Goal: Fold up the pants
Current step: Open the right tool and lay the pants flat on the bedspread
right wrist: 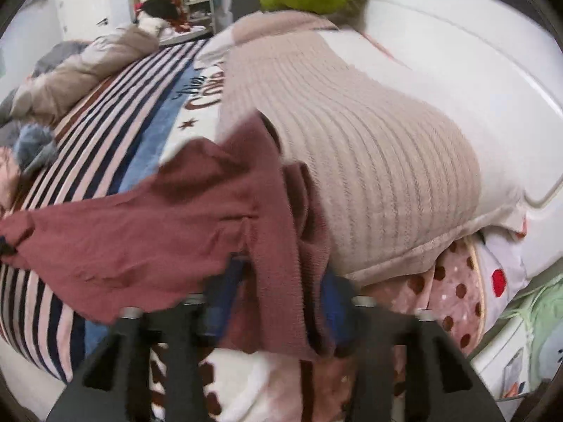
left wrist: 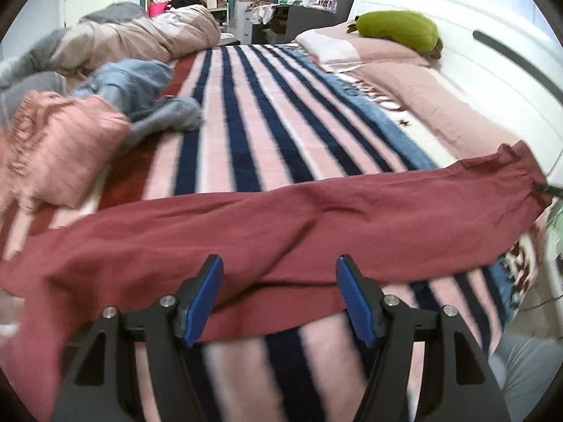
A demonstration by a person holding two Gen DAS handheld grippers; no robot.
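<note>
Dark red pants (left wrist: 267,218) lie stretched across the striped bed from left to right, waistband at the right end. My left gripper (left wrist: 278,267) is open, its blue pads (left wrist: 207,295) hovering over the near edge of the pants' middle. In the right wrist view the waistband end of the pants (right wrist: 147,235) is bunched and lifted. My right gripper (right wrist: 278,281) has that red fabric between its fingers, which the cloth mostly hides; the jaws look closed on it.
A striped pink and navy blanket (left wrist: 246,133) covers the bed. Pink, blue and grey clothes (left wrist: 63,147) are piled at the left. A ribbed beige pillow (right wrist: 369,147) and a green cushion (left wrist: 397,30) lie by the white headboard (left wrist: 485,70).
</note>
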